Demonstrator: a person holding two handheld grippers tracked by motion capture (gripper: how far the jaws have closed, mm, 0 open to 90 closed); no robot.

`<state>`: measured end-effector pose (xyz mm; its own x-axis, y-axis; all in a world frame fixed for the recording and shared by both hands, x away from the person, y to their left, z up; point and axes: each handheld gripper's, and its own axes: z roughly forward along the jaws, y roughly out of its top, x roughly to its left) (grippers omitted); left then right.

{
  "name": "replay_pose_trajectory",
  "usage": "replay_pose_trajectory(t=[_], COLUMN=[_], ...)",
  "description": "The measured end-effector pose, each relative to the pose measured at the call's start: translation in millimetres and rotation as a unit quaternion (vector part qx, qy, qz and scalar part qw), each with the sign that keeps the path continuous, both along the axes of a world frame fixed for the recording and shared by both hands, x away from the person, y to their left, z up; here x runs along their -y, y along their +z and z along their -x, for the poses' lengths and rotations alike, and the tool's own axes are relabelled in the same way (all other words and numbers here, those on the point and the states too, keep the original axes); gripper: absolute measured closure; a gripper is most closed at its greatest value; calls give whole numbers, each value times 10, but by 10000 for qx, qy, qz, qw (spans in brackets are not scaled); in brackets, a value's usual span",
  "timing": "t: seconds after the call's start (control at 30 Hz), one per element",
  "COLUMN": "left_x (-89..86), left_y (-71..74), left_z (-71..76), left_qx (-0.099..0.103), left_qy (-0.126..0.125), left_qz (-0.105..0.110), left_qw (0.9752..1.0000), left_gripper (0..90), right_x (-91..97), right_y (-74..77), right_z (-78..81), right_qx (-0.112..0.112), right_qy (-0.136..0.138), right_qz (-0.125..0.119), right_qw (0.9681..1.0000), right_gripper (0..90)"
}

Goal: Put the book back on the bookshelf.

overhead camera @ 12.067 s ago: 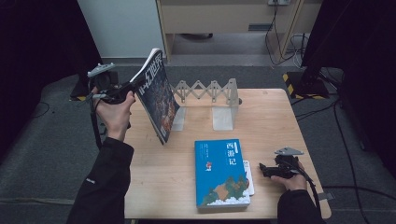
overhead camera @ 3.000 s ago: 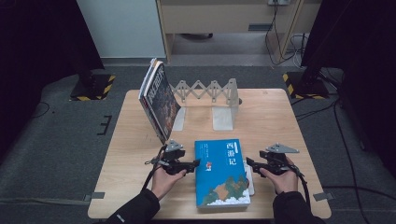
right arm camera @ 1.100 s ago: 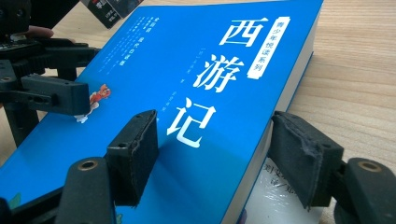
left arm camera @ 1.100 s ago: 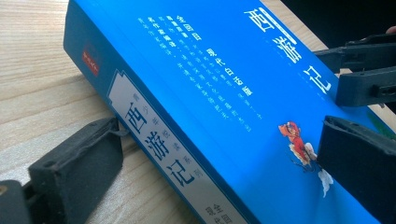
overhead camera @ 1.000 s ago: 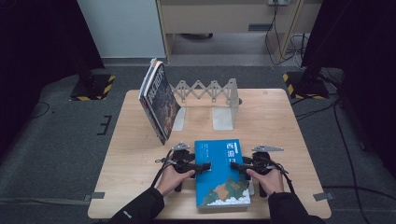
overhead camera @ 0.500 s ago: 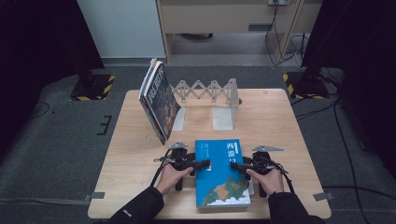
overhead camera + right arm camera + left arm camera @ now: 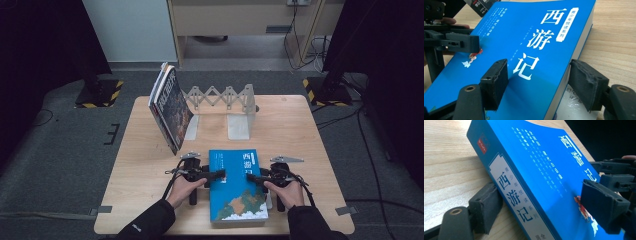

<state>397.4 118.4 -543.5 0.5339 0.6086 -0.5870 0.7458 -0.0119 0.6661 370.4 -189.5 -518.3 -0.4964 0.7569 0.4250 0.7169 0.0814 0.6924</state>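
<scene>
A blue book (image 7: pixel 237 190) with white Chinese title lies near the table's front edge. My left gripper (image 7: pixel 219 174) is at its spine side. In the left gripper view (image 7: pixel 544 206) one pad sits under the spine and the other on the cover (image 7: pixel 544 170). These jaws have just been closing, and both pads now touch the book. My right gripper (image 7: pixel 252 177) is at the opposite long edge. In its own view (image 7: pixel 540 83) one pad rests on the cover (image 7: pixel 536 50) and the other against the page edge.
A dark book (image 7: pixel 170 110) leans tilted against the left end of a grey folding book stand (image 7: pixel 222 97) at the back of the wooden table (image 7: pixel 150 150). A thin white booklet (image 7: pixel 571 100) pokes out under the blue book's right edge.
My left gripper once held the dark book up; that book now leans at the stand. Both grippers have since come in to the blue book's edges. In the last second nothing has visibly shifted.
</scene>
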Motion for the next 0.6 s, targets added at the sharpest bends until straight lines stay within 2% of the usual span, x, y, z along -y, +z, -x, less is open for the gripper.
replay_pose_trajectory(t=[0.2,0.37,0.6], left_x=[51,39,44], left_y=[-23,-27,-14], left_z=[4,-9,-14], left_qx=[151,89,85], left_qy=[-91,-99,-109], left_qz=[96,164,64], left_qw=[9998,9998,9999], left_gripper=[95,104,119], right_x=[-2,-2,-1], right_y=[-1,-1,-3], right_z=[2,4,2], right_qx=[10,14,23], right_qy=[-5,-11,-4], right_qz=[11,9,8], right_qw=[10000,10000,10000], right_gripper=[320,320,320])
